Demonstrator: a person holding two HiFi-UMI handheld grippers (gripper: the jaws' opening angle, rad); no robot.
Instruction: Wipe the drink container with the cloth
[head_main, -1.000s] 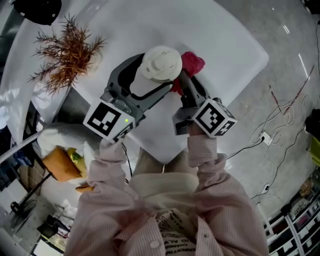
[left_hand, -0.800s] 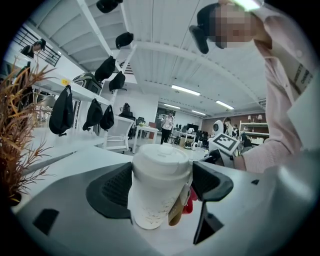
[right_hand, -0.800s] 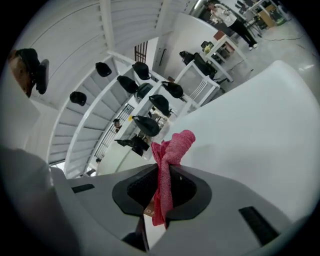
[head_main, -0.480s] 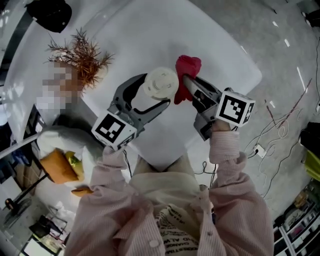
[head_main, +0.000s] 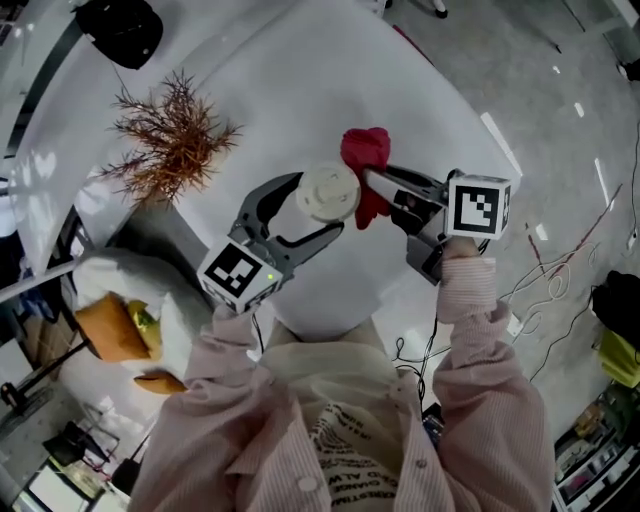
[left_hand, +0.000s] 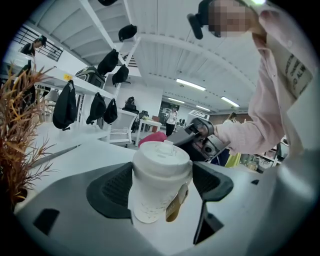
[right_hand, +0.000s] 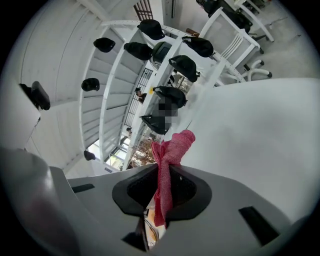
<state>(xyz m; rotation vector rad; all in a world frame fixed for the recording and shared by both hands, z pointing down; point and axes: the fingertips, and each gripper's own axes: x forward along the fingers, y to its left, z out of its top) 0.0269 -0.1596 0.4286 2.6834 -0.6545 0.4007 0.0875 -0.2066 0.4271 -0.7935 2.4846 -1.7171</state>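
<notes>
A white drink container (head_main: 326, 192) with a lid stands between the jaws of my left gripper (head_main: 318, 203), which is shut on its sides. The left gripper view shows the drink container (left_hand: 160, 172) filling the gap of the left gripper (left_hand: 162, 186), a brown label on its lower front. My right gripper (head_main: 376, 185) points left at it, shut on a red cloth (head_main: 365, 152). The cloth bunches above the jaws and hangs beside the lid's right edge. In the right gripper view the cloth (right_hand: 170, 155) is pinched in the right gripper (right_hand: 162, 200).
Everything sits over a white table (head_main: 300, 80). A dried brown plant (head_main: 170, 140) stands at the table's left and a black object (head_main: 125, 25) at its far left corner. A white bag with an orange item (head_main: 115, 325) lies off the left edge. Cables (head_main: 560, 260) run over the floor on the right.
My right gripper has swung out to the right and now points left at the container, the cloth staying by the lid. The left gripper keeps its hold.
</notes>
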